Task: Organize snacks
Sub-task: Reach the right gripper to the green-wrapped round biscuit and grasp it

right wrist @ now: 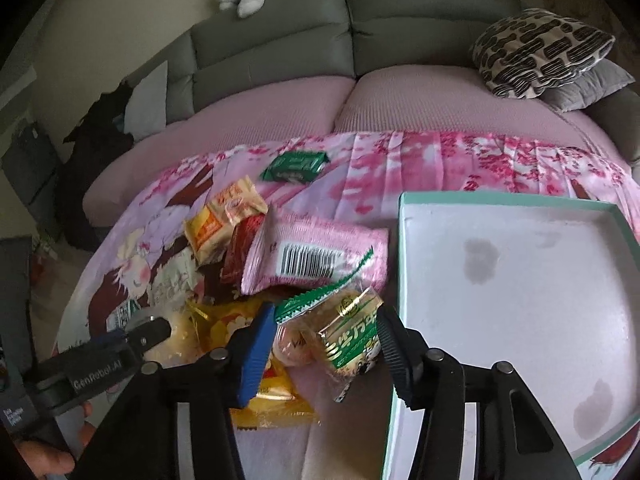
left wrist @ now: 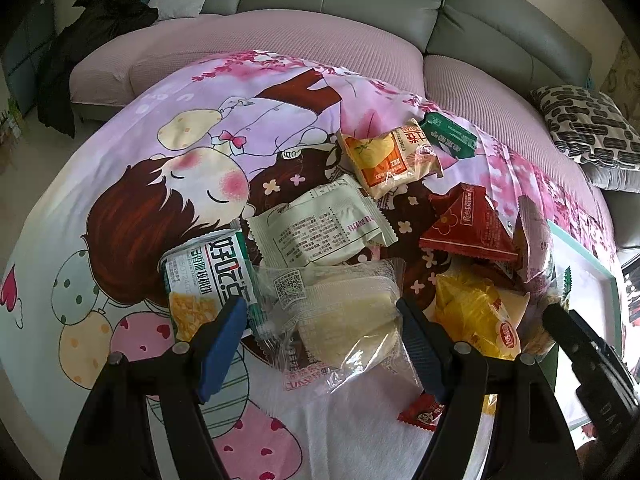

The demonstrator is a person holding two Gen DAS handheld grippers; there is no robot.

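Snack packets lie heaped on a cartoon-print cloth (left wrist: 120, 200). My left gripper (left wrist: 320, 308) stands open astride a clear packet with a pale cake (left wrist: 348, 320), which lies flat on the cloth. In the right wrist view my right gripper (right wrist: 325, 312) is shut on a green-and-gold packet (right wrist: 348, 332), with both pads against its ends. A peach-coloured sweet (right wrist: 296, 344) shows just beside that packet. A teal-rimmed white box (right wrist: 500, 200) lies immediately to the right of this gripper. The left gripper's finger (right wrist: 148, 332) shows at the left edge.
Around the heap lie a pink barcode packet (right wrist: 316, 256), a red triangular packet (left wrist: 468, 228), an orange packet (left wrist: 392, 156), a green packet (right wrist: 296, 168), a white packet (left wrist: 320, 224), a yellow packet (left wrist: 472, 312) and a small red candy (left wrist: 420, 412). A grey sofa (right wrist: 400, 20) with cushions stands behind.
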